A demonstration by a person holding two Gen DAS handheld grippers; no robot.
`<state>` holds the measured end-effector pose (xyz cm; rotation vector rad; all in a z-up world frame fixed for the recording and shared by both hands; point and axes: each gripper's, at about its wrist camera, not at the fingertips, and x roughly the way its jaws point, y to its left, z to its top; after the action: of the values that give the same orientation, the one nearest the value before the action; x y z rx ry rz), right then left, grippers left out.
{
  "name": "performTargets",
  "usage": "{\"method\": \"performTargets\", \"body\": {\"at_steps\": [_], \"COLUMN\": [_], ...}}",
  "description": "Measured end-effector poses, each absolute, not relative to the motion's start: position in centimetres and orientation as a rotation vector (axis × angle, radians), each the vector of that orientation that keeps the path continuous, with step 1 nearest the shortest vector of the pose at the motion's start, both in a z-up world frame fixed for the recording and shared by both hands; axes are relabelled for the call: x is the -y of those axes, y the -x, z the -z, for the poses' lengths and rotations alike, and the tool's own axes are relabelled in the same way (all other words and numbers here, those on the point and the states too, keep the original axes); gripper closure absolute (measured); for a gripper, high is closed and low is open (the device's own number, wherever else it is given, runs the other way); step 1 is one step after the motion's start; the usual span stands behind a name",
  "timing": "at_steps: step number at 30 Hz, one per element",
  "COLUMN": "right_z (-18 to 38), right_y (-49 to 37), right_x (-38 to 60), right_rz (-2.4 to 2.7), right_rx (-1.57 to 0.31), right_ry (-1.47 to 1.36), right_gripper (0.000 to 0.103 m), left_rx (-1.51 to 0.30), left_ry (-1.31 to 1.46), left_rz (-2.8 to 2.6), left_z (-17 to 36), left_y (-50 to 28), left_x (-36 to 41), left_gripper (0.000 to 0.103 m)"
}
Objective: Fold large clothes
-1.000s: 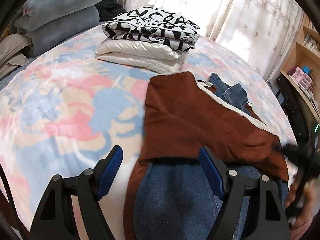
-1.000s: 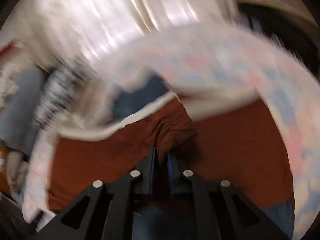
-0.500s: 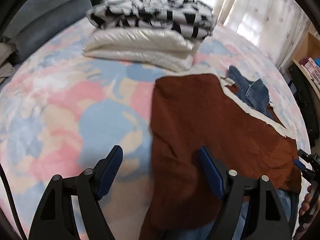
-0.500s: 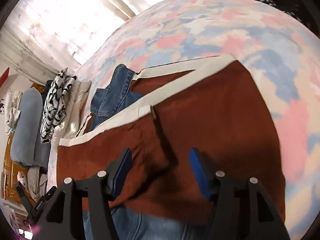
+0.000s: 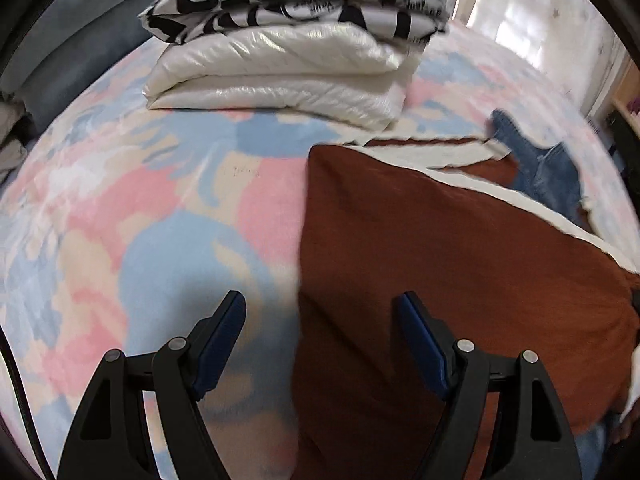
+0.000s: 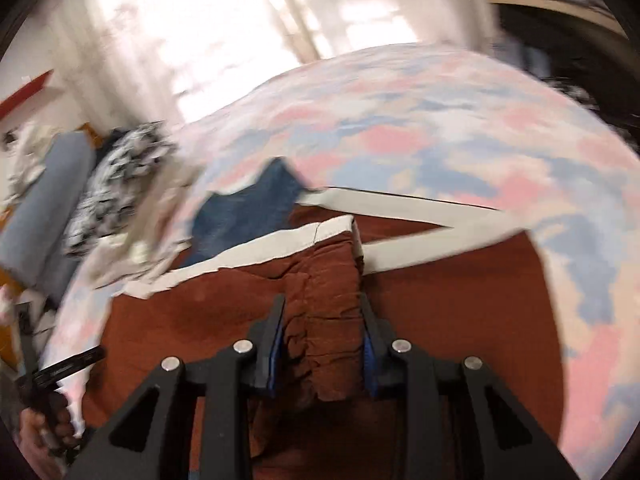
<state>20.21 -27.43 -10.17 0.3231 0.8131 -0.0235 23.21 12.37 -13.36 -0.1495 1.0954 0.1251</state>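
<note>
A large rust-brown garment with cream trim and a denim part lies spread on the bed. My left gripper hangs open just above the garment's left edge, one finger over the bedspread and one over the brown cloth, with nothing between them. In the right wrist view the same garment shows its denim part at the far side. My right gripper is closing, and a bunched fold of brown cloth fills the gap between its pads.
A stack of folded clothes, black-and-white print on a white quilted piece, sits just beyond the garment. Blue-grey pillows lie at the far left. The pastel bedspread stretches to the left. A hand with the other gripper shows at the lower left.
The left gripper moved forward and down toward the folded stack, staying open. The right gripper let go of the brown cloth, opened wide, then closed around a fresh fold of it.
</note>
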Motion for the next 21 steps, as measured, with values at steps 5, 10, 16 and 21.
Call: {"method": "performTargets", "body": {"at_steps": [5, 10, 16, 21], "right_z": [14.4, 13.6, 14.7, 13.2], "right_y": [-20.9, -21.2, -23.8, -24.3], "right_x": [28.7, 30.7, 30.6, 28.6], "right_rz": [0.004, -0.064, -0.113, -0.103], "right_rx": [-0.993, -0.980, -1.004, -0.920], "right_ry": [-0.382, -0.519, -0.556, -0.383], "right_gripper": [0.066, 0.052, 0.050, 0.076], "left_rx": [-1.112, -1.148, -1.170, -1.078], "left_ry": [0.123, 0.162, 0.231, 0.229], "left_rz": [-0.110, -0.067, -0.083, -0.099], "left_z": [13.9, 13.6, 14.7, 13.8], "left_y": [-24.3, -25.4, -28.1, -29.1], "left_x": [-12.0, -13.4, -14.7, -14.6], "left_gripper": [0.035, 0.024, 0.027, 0.098]}}
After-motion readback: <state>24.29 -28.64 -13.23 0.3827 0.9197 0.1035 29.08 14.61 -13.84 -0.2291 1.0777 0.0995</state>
